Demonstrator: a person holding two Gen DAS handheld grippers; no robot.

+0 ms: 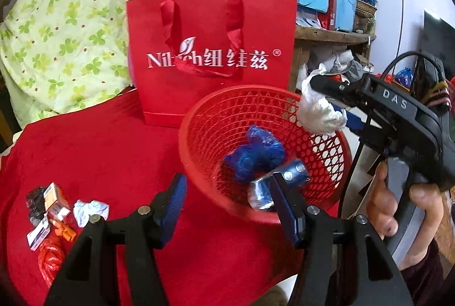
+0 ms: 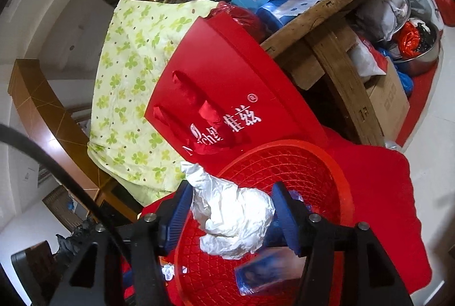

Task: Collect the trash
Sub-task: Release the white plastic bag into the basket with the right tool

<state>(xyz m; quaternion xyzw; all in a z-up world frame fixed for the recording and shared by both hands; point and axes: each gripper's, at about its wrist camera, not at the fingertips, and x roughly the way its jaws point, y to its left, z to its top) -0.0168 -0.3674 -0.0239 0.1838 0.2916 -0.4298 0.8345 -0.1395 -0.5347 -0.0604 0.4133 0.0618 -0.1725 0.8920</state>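
Red cloth [image 1: 113,152] carries our basket [image 1: 199,118], centre frame, holding blue wrappers [image 1: 256,152]. Left gripper [image 1: 230,209] gapes empty; right gripper [image 2: 230,213], half-open, brackets white tissue [image 2: 236,220] above it.

Crumpled white tissue [image 2: 233,220] between the blue pads [image 2: 177,216] of the right hand-held gripper [image 2: 231,216], above a red mesh basket [image 2: 312,164]. Red paper bag [image 2: 227,73] behind; red cloth [image 2: 384,206] beneath.

Red basket [image 1: 327,161]: glossy latticed plastic; behind it, red bag [image 1: 210,50] of smooth matt paper with satin ribbon handles; beneath it, red cloth [image 1: 113,152], matt, napped; above its rim, crumpled white tissue [image 2: 233,218].
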